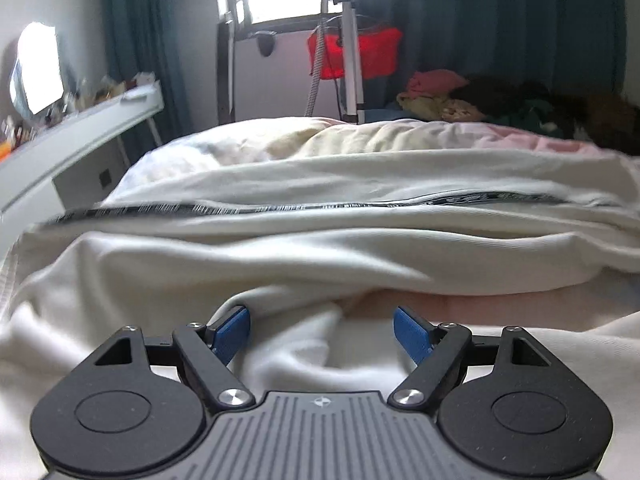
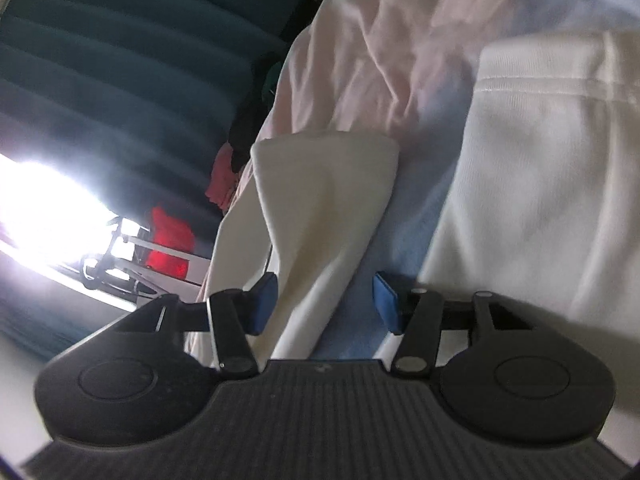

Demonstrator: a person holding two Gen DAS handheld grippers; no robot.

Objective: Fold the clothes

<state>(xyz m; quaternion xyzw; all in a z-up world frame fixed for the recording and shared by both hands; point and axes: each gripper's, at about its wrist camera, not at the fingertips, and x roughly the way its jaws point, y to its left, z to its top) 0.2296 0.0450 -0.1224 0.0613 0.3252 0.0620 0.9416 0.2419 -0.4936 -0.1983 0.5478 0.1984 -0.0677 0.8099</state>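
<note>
Rumpled cream zip-front garment [image 1: 320, 240] on pastel bed sheet [image 2: 372, 40]; teal curtains [image 1: 500, 20] far. Left gripper [image 1: 322, 332] fingers released; right gripper [image 2: 325, 302] fingers apart, cream sleeve [image 2: 320, 200] between, unpinched.

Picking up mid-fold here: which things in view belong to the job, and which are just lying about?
Job:
white zip jacket
its sleeve
left gripper
right gripper

Lying about:
heap of clothes
red cloth
tripod
cluttered shelf

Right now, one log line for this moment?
stage: fold in progress | left gripper: open over white garment | right gripper: open, sleeve between pads | surface: bed
</note>
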